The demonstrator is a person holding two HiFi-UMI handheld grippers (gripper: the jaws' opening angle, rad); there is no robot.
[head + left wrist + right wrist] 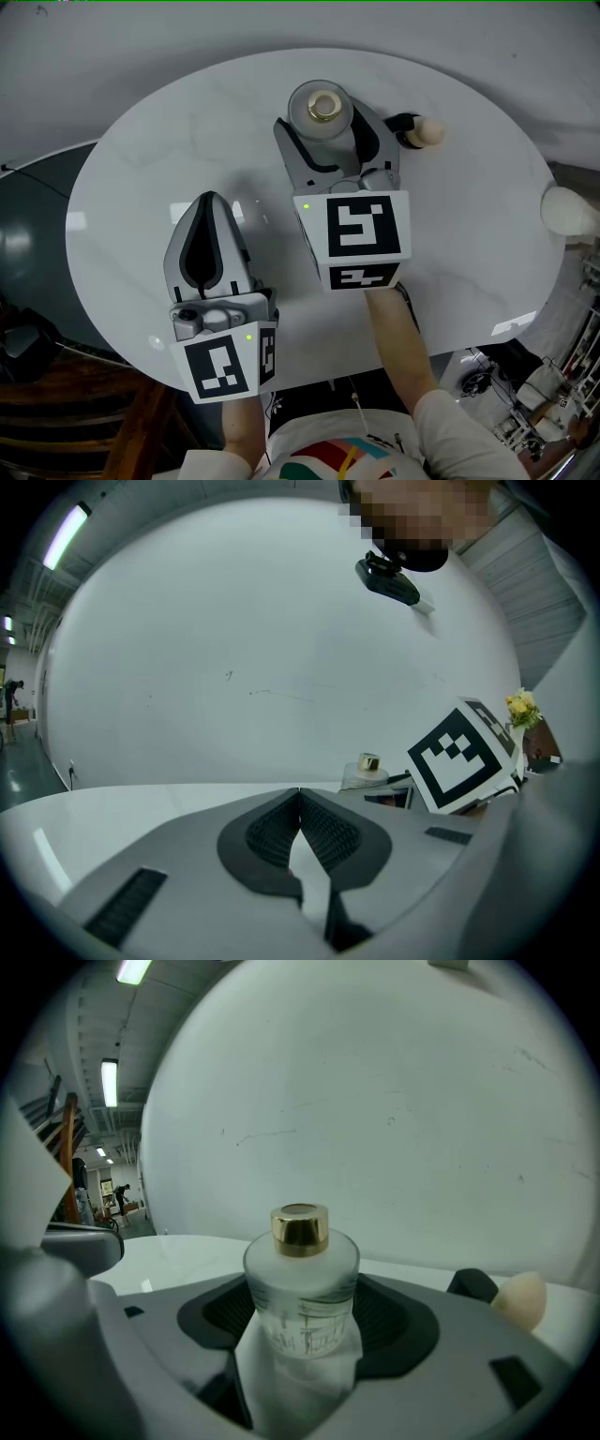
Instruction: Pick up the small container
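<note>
The small container (322,111) is a frosted glass bottle with a gold cap, standing upright at the far middle of the round white table (159,150). My right gripper (326,131) reaches around it, and its dark pads press on both sides of the bottle (302,1288). In the right gripper view the gripper (302,1312) is shut on the bottle's body. My left gripper (211,202) lies nearer me to the left, shut with nothing in it. Its pads (281,832) meet at the tip (299,794). The bottle (366,771) also shows in the left gripper view, off to the right.
A small black-and-cream object (419,131) lies just right of the bottle, close to the right jaw, and shows again as (516,1299). A cream round thing (567,208) sits at the table's right edge. A wooden chair (94,412) stands at the lower left.
</note>
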